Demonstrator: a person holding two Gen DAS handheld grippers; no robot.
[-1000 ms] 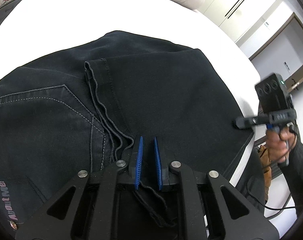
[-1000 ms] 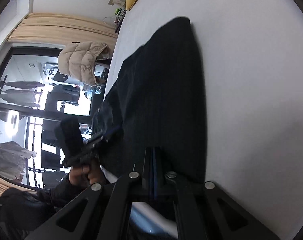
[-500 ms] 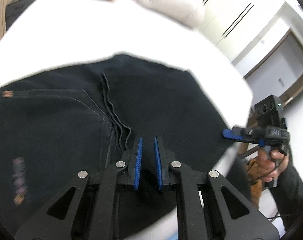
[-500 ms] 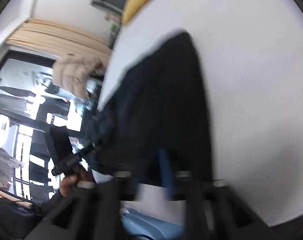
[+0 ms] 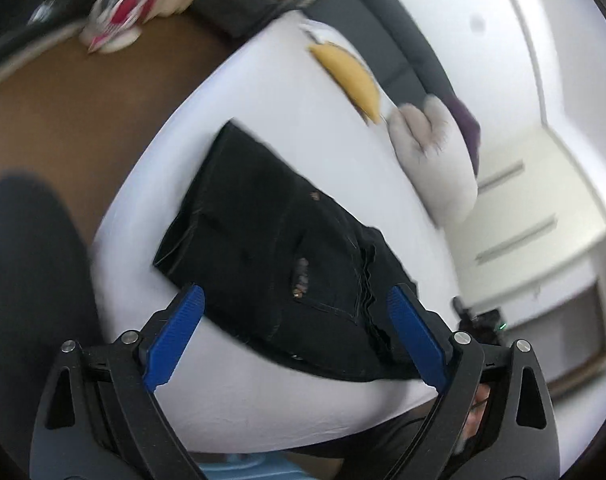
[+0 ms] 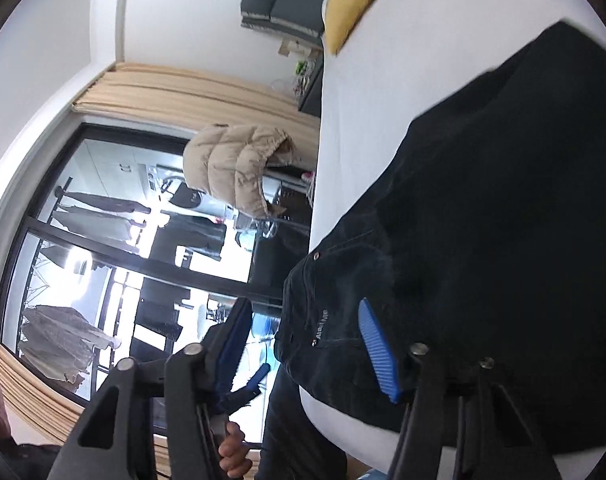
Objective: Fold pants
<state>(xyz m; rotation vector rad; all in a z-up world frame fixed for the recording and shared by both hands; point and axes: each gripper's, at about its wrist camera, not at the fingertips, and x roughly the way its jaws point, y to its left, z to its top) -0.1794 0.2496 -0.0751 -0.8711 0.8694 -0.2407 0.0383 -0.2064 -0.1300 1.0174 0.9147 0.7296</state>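
The black pants (image 5: 279,252) lie folded into a compact rectangle on the white bed (image 5: 263,392), near its front edge. My left gripper (image 5: 295,336) is open and empty, raised above and in front of the pants. In the right wrist view the pants (image 6: 483,220) fill the right side, waistband and back pocket toward me. My right gripper (image 6: 303,344) is open and empty, held just above the waistband end at the bed's edge. The left gripper shows small in the right wrist view (image 6: 243,392).
A yellow pillow (image 5: 351,80) and a pale puffy jacket (image 5: 435,160) lie at the far side of the bed. A dark headboard (image 5: 387,32) stands behind. Brown floor (image 5: 63,120) lies left. A window with beige curtains (image 6: 151,92) faces the right gripper.
Both grippers were shut on the pants' edge; now both are open and pulled back and up. The pants lie released on the bed.
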